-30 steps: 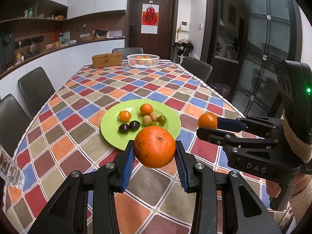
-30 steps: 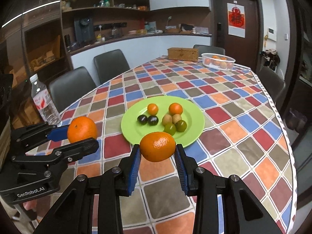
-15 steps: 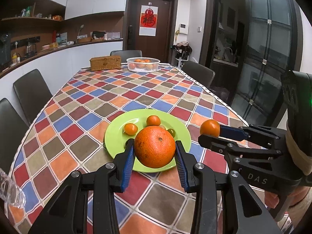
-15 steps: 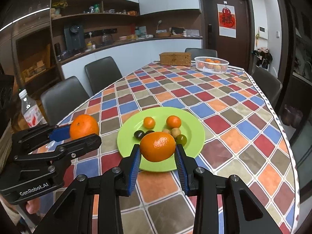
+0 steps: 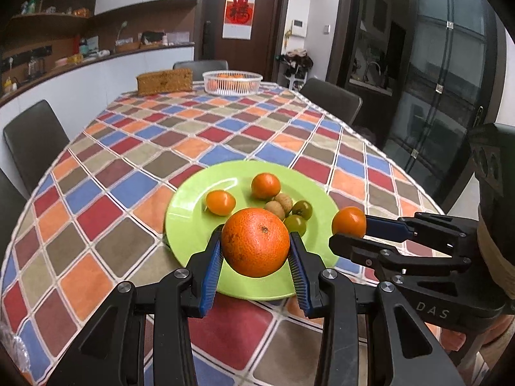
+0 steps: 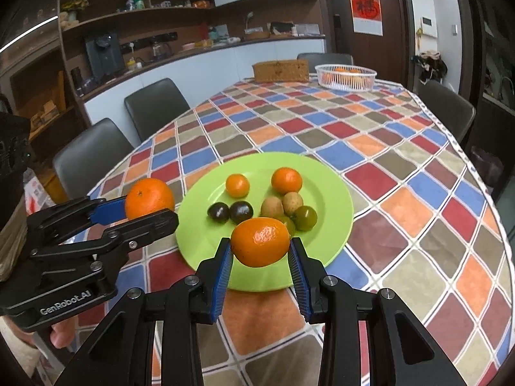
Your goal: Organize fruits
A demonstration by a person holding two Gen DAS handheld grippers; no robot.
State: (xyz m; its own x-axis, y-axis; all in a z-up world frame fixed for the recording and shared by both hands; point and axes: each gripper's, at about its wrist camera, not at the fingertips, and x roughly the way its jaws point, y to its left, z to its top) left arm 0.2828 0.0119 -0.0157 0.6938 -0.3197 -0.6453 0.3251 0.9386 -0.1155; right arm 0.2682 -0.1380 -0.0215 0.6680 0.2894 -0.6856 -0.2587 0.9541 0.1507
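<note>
My left gripper (image 5: 256,247) is shut on a large orange (image 5: 255,242) just above the near rim of a green plate (image 5: 190,209). My right gripper (image 6: 260,247) is shut on a smaller mandarin (image 6: 260,241) over the same plate (image 6: 328,193). Each gripper shows in the other's view: the right one (image 5: 349,230) with its mandarin (image 5: 349,222) at the plate's right edge, the left one (image 6: 146,207) with its orange (image 6: 149,197) at the plate's left edge. On the plate lie two small mandarins (image 6: 237,185), two dark plums (image 6: 241,211), two brown fruits (image 6: 272,206) and green fruits (image 6: 305,217).
A checked cloth covers the long table (image 5: 145,148). At its far end stand a white basket of oranges (image 5: 232,81) and a wicker box (image 5: 164,80). Dark chairs (image 6: 156,106) line both sides. A clear plastic bottle (image 5: 11,344) shows at the table's near left corner.
Both grippers have moved forward and down toward the green plate, each still holding its fruit. The plate now looks larger and closer in both views.
</note>
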